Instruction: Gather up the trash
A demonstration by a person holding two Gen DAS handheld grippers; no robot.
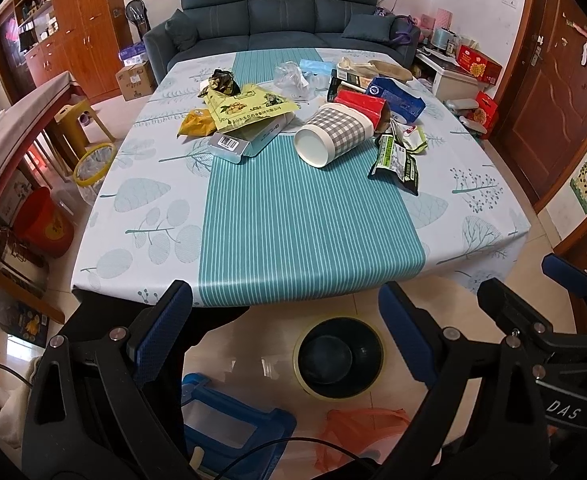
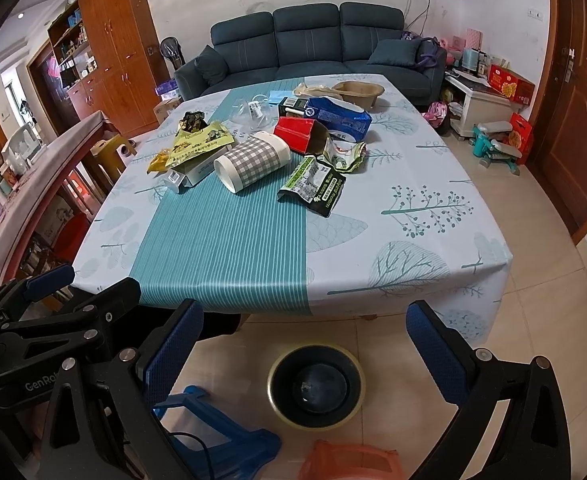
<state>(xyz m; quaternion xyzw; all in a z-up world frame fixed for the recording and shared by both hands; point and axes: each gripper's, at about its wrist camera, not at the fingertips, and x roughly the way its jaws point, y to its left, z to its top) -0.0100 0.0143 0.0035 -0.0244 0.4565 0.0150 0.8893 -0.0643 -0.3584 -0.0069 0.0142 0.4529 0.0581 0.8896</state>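
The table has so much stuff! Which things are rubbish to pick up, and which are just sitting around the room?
For the job:
checked paper cup
yellow snack bag
green wrapper
red carton
blue packet
black bin

Just lying about:
sofa
blue stool
wooden cabinet

Both grippers are open and empty.

I see a dark blue sofa (image 1: pixel 279 10) behind the surface (image 1: pixel 253 216), which wears a leaf-print cloth with a teal striped centre. Wooden cabinets (image 2: pixel 109 40) stand left, a blue stool (image 2: pixel 213 432) on the tiled floor below.
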